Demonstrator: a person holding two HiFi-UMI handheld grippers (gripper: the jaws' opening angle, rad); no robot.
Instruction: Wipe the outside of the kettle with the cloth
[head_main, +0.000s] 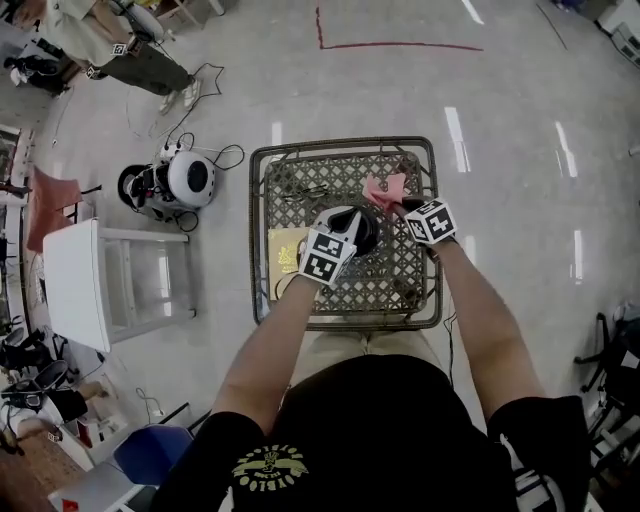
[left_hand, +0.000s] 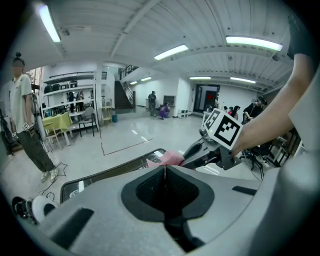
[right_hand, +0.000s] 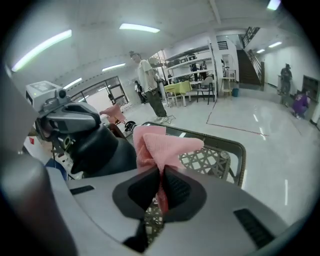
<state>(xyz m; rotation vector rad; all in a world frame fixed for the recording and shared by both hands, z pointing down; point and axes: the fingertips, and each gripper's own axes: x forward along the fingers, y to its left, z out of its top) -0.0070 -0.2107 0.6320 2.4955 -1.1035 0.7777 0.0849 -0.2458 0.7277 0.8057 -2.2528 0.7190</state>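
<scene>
A black kettle (head_main: 362, 228) stands on the wicker table (head_main: 300, 190); in the right gripper view its dark body (right_hand: 97, 147) fills the left side. My left gripper (head_main: 340, 240) sits over the kettle's near side, jaws shut (left_hand: 165, 170). Nothing shows between them, and I cannot tell whether they touch the kettle. My right gripper (head_main: 400, 208) hangs just right of the kettle, shut on a pink cloth (head_main: 384, 189). The cloth (right_hand: 160, 145) bunches up out of the closed jaws (right_hand: 160, 172). The left gripper view shows the cloth (left_hand: 169, 159) and the right gripper (left_hand: 184, 158) just beyond the left jaws.
A yellow card (head_main: 287, 250) lies on the table's left part. A white stool (head_main: 110, 285) and a round white device with cables (head_main: 185, 180) stand on the floor to the left. A person (left_hand: 27, 125) stands further off. The table's raised rim (right_hand: 235, 145) runs around the wickerwork.
</scene>
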